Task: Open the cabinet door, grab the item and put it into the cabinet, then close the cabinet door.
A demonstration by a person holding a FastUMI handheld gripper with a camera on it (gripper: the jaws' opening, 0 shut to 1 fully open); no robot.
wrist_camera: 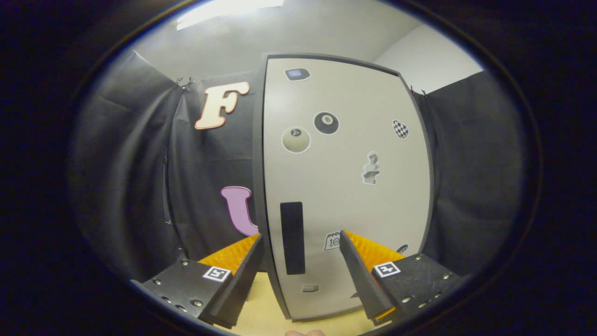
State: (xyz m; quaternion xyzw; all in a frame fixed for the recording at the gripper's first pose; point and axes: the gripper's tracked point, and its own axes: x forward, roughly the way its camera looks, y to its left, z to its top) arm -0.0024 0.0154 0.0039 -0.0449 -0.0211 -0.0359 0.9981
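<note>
One tall cabinet (345,186) fills the centre of the frame, its door (350,210) a smooth, matt, pale grey panel edged by a dark frame with rounded corners. A flat black rectangular handle (292,238) runs upright near the door's lower left edge. Several stickers dot the panel: a black eight ball (326,123) and a cream ball (296,139) in the upper middle, a checkered patch (400,129) toward the upper right, a small bust (371,168) at centre, and a calendar (332,241) low down. The door is shut, flush in its frame. The cabinet stands on a light wooden worktop (261,312) at the bottom of the frame, with creased black cloth hanging behind it on both sides.

The gripper (301,273) sits at bottom centre, jaws spread wide and holding nothing. Ribbed pads (373,252) line the inner faces of the fingers. The handle lies between the jaws, just ahead of them and closer to the left finger; whether either tip touches the door cannot be told.
</note>
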